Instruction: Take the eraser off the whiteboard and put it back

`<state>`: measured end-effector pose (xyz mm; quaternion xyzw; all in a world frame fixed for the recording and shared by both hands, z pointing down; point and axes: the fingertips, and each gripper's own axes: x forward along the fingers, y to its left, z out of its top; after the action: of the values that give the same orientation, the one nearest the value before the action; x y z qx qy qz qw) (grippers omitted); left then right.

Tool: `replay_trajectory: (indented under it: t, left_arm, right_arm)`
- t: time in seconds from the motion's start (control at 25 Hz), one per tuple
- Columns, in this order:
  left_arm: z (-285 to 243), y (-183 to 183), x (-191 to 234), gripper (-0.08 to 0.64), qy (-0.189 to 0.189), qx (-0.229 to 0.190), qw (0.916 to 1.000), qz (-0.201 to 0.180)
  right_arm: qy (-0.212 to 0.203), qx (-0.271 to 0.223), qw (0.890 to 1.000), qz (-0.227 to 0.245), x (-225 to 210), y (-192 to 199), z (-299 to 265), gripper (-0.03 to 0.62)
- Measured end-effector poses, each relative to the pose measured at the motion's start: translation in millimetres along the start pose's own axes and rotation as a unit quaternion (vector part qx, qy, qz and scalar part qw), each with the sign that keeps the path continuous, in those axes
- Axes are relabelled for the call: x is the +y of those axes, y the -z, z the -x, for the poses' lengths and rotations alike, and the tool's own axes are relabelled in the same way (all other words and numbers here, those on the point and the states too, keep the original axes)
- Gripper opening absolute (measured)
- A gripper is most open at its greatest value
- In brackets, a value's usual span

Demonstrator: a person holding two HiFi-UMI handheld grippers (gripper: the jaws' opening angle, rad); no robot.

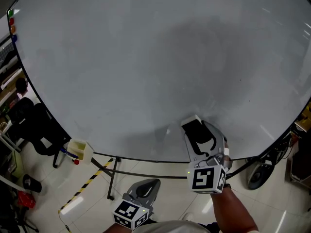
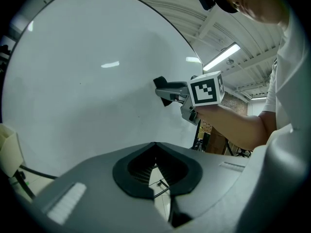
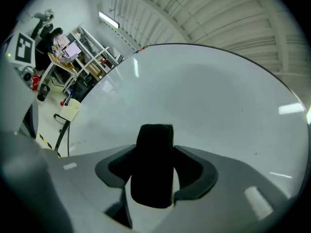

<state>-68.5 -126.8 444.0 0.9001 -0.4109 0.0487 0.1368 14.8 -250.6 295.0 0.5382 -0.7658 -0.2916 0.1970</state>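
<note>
1. Along the upper left edge of the whiteboard (image 1: 146, 57): a few small coloured magnets (image 1: 11, 22), one under another.
2. At the lower left edge of the whiteboard: a cream marker box (image 1: 80, 149) with pens inside.
3. Under the bottom edge, apart from the white surface: the left gripper (image 1: 149, 186), clenched, jaw tips together, nothing between them, only floor visible through the gap lower down.
4. More to the right, near the bottom edge of the whiteboard: the right gripper (image 1: 200, 139), grasping the black eraser (image 1: 193, 127) from both sides, jaws tight on its flanks.
5. Far end of the eraser turned to the white surface and seemingly touching it; exact contact not possible to tell.
6. Behind the right gripper: a bare forearm (image 1: 235, 210).
7. Under the lower right edge of the whiteboard: a black wheel (image 1: 256, 176).
</note>
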Motion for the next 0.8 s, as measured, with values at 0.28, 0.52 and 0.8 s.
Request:
replay_trajectory:
  t: [0.28, 0.52, 0.8]
  left_arm:
    - [0.2, 1.8, -0.4, 0.017, 0.003, 0.001, 1.0, 0.0]
    - [-1.0, 3.6, -2.4, 0.017, 0.008, 0.003, 1.0, 0.001]
    - [-0.9, 2.6, -5.0, 0.017, 0.013, 0.004, 0.9999, 0.0]
  right_arm:
    - [0.006, -0.008, 1.0, -0.005, -2.5, -8.6, -6.7, 0.236]
    - [0.014, -0.002, 1.0, 0.007, -4.8, -5.5, -11.8, 0.237]
    - [0.007, 0.001, 1.0, 0.017, -1.9, -6.7, -12.0, 0.241]
